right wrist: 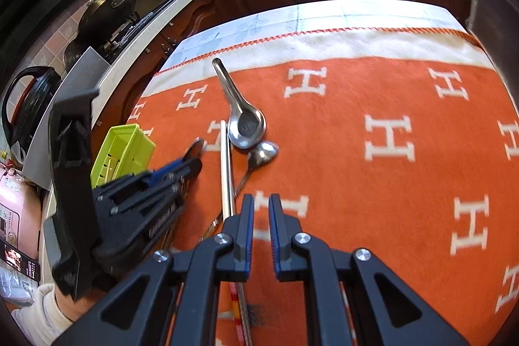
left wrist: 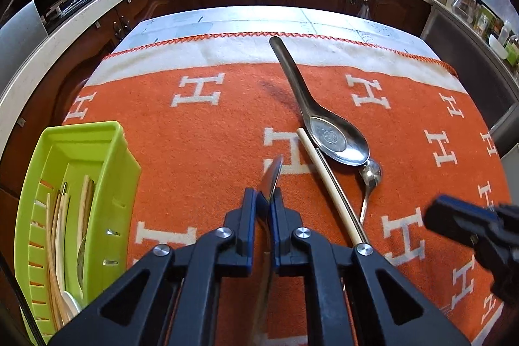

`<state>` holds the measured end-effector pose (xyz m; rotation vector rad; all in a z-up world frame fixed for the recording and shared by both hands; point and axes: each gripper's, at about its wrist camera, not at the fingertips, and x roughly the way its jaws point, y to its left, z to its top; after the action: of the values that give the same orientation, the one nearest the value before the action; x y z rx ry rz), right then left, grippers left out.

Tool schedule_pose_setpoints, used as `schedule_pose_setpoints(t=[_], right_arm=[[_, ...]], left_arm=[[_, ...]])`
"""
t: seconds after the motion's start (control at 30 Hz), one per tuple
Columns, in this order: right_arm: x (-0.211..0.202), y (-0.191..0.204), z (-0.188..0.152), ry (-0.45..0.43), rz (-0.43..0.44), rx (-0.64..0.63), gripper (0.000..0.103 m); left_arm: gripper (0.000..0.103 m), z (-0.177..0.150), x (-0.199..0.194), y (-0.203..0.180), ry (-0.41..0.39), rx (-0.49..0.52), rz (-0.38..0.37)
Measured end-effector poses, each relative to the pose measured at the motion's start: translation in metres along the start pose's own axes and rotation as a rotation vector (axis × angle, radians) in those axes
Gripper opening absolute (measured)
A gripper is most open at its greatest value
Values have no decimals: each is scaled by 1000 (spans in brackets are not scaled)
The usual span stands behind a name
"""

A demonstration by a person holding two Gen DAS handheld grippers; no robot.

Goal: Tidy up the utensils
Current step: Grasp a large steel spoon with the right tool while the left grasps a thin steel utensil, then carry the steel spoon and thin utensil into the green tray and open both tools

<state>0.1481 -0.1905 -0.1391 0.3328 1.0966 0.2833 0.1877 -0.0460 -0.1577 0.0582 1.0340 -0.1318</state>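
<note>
Left gripper [left wrist: 262, 196] is pinching a metal utensil [left wrist: 271, 177] edge-on, just left of the soup spoon [left wrist: 324, 125] lying on the orange blanket [left wrist: 211, 151]. Right gripper [right wrist: 258, 216] is hovering nearly closed, empty, below that spoon. Green caddy [left wrist: 78, 216] is sitting far left.

Both wrist cameras look steeply down, close over the orange blanket [left wrist: 207, 132]. They share the metal soup spoon [left wrist: 337, 140] toward 12 o'clock.
</note>
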Motion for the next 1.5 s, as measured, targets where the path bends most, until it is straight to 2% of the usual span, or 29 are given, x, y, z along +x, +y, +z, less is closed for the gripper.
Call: schedule_pose_setpoints(t=[0.1,0.27,0.47,0.6,0.67,0.7,0.8,0.97,1.17,1.33,1.5], right_arm=[[12,-1,14,7,33,18,20],[33,-6,38,14,60,65,21],[61,-14,56,51,38,102,21],[65,-4,56,33,6,48,20],[67,3,56,39,-29,20,14],[69,6,55,52,-46,11,5],[68,7,55,52,-40,18,2],[52,9,54,26,-18,75,1],[16,31,48,-24,38,97,1],[-7,74,41,-26,128,105,1],[-5,122,32,5,152,64,1]], left_arm=[[3,1,1,4,3,-8,-16],[2,1,-2,14,42,-48,-64],[1,-1,-12,27,69,-94,-124],[1,1,-31,33,53,-107,-161],[1,3,-42,35,42,-110,-179],[1,4,-49,37,33,-112,-187],[1,4,-75,46,1,-118,-200],[1,0,-121,68,-60,-129,-169],[2,-16,-160,112,-101,-173,-70],[2,-34,-159,149,-78,-246,-33],[2,-55,-142,167,-34,-294,-39]])
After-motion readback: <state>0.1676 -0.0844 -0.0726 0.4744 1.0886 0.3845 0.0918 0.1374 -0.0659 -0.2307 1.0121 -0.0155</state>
